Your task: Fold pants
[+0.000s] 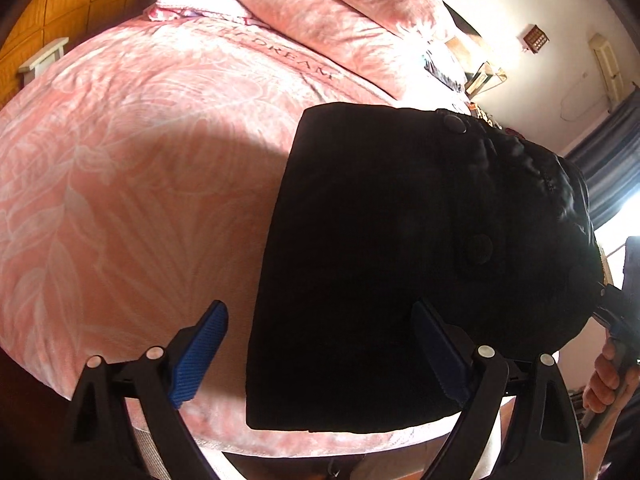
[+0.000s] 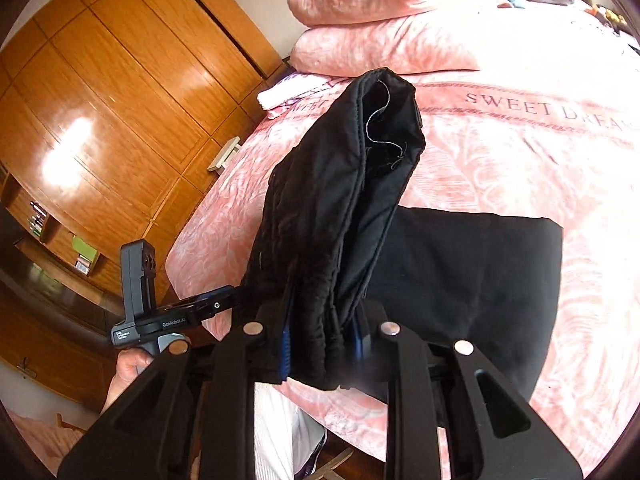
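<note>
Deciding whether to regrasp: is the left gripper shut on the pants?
No: the left gripper is open, its blue pads spread apart with nothing pinched, above the pants.

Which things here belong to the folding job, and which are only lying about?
For the job:
- pants, black, on the bed
- right tool, shut on the pants' bunched edge
- left tool, open

Just lying about:
- bed
- pillows
- folded towel
- wardrobe
</note>
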